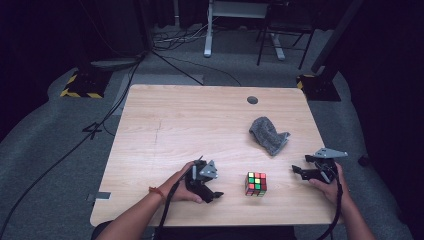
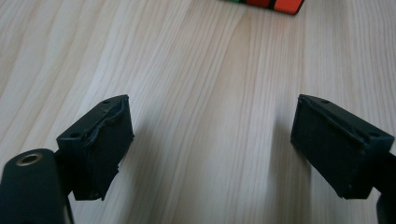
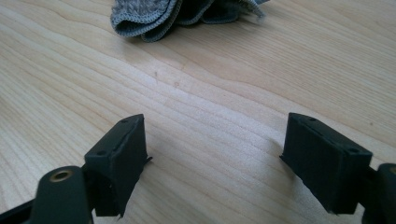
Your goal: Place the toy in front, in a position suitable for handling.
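Observation:
A colourful puzzle cube (image 1: 255,184) stands on the wooden table (image 1: 200,120) near the front edge, between the two hands. A crumpled grey cloth (image 1: 268,135) lies farther back to the right. My left gripper (image 1: 214,191) rests on the table just left of the cube, open and empty; in the left gripper view (image 2: 210,144) the cube's edge (image 2: 271,3) shows at the top. My right gripper (image 1: 298,166) sits low at the table's right edge, open and empty. In the right gripper view (image 3: 212,158) the cloth (image 3: 154,16) lies ahead.
A round cable hole (image 1: 252,100) sits at the table's back right. Beyond the table are cables on the grey floor, a white desk leg (image 1: 207,30) and black stands with yellow-striped bases (image 1: 80,85).

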Demonstrator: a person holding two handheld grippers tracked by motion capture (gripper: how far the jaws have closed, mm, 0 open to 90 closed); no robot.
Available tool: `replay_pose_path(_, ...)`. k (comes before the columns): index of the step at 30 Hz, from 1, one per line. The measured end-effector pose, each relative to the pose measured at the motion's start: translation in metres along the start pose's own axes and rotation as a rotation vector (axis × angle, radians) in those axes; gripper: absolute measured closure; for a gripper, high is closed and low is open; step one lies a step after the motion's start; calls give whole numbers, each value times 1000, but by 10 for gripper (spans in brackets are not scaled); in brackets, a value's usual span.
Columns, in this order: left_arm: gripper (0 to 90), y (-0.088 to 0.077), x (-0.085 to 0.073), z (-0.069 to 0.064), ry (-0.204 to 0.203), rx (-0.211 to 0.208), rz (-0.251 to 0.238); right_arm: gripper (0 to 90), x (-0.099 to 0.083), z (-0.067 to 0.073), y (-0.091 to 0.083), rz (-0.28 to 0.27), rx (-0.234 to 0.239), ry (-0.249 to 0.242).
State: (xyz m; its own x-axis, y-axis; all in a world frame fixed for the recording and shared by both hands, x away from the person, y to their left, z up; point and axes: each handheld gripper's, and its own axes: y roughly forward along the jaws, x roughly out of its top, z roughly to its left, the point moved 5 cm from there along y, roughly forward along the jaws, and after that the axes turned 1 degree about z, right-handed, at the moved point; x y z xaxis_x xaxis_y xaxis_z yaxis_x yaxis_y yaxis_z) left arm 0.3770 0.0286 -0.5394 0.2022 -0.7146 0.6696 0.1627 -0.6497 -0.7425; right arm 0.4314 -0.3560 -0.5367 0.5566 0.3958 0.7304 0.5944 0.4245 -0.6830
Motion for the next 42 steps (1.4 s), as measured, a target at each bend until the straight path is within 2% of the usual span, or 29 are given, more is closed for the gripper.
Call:
replay_pose_path(6,134,28,31,-11,70,-53,3,216,0,0,0,1,-1,-1)
replay_pose_path(9,134,37,41,-14,76,-66,8,216,0,0,0,0,0,-2)
replay_pose_path(13,142,49,57,-16,105,-88,27,216,0,0,0,1,0,-2)
replay_pose_path(15,169,52,64,-18,117,-89,28,216,0,0,0,1,1,-2)
replay_pose_path(19,159,57,74,-22,146,-81,2,216,0,0,-1,1,1,-2)
replay_pose_path(21,160,59,78,-23,165,-84,9,216,0,0,-1,2,0,-2)
replay_pose_path(22,159,60,81,-24,180,-68,12,216,0,0,-1,1,1,-2)
replay_pose_path(26,167,62,88,-27,201,-65,3,216,0,0,-1,1,1,-2)
replay_pose_path(29,196,63,92,-28,206,-65,-8,216,0,0,-1,1,1,-2)
replay_pose_path(33,291,64,94,-28,212,-95,-5,216,0,0,-1,2,-1,-3)
replay_pose_path(36,320,59,92,-27,214,-114,0,215,0,0,-1,1,1,-3)
replay_pose_path(39,332,48,82,-26,215,-105,16,193,0,1,0,3,9,-8)
replay_pose_path(41,332,39,72,-23,191,-105,21,194,0,1,0,8,11,-13)
replay_pose_path(42,333,34,66,-22,176,-108,25,219,2,1,0,16,20,-33)
